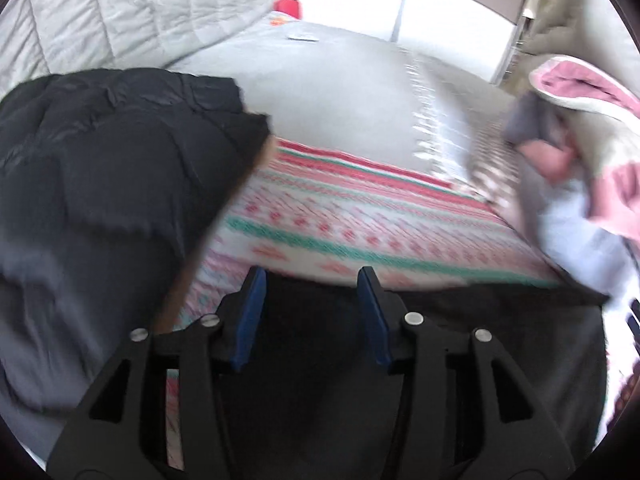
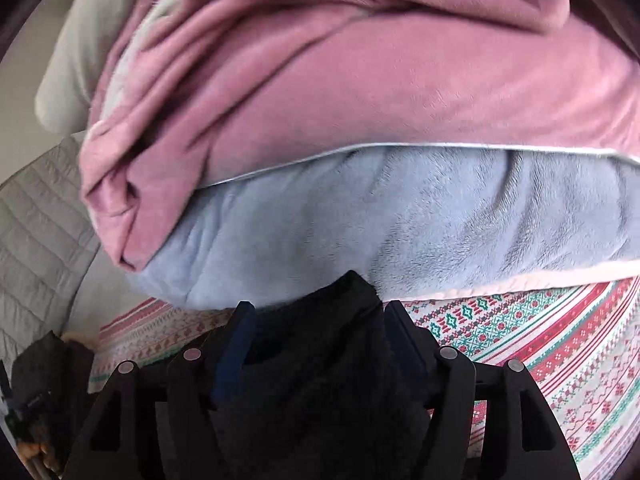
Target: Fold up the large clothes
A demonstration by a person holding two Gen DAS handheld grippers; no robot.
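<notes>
Left tool [image 1: 312,316] has its blue pads apart – jaws spread, and a flat black garment [image 1: 480,344] lies under and between them; pads do not press on it. The garment's straight edge runs across the patterned blanket [image 1: 360,224], red, green and white, spread on the bed. To the left in the left wrist view a dark puffy jacket [image 1: 100,168] sits piled on the bed, its lower part over the blanket's edge, brown lining showing along its rim. Beyond the blanket is plain grey bedding [image 1: 328,88], with a quilted grey cover [image 1: 120,12] behind it. A small red object [image 1: 289,6] sits far back, too small to tell what. At the right edge a heap of pink and light blue fabric [image 1: 592,168], blurred

Right tool [image 2: 316,336] – jaws wide, a bunched fold of the black garment [image 2: 320,380] stands up between the fingers; it fills the gap, but whether the pads actually pinch it I cannot tell. Just ahead a light blue plush blanket [image 2: 400,220] rests on the patterned blanket [image 2: 560,340], with a pink fleece blanket [image 2: 360,80] stacked on top of it. A pale pillow [image 2: 80,60] is behind the pink one at upper left. Quilted grey cover [image 2: 36,232] at the left edge
</notes>
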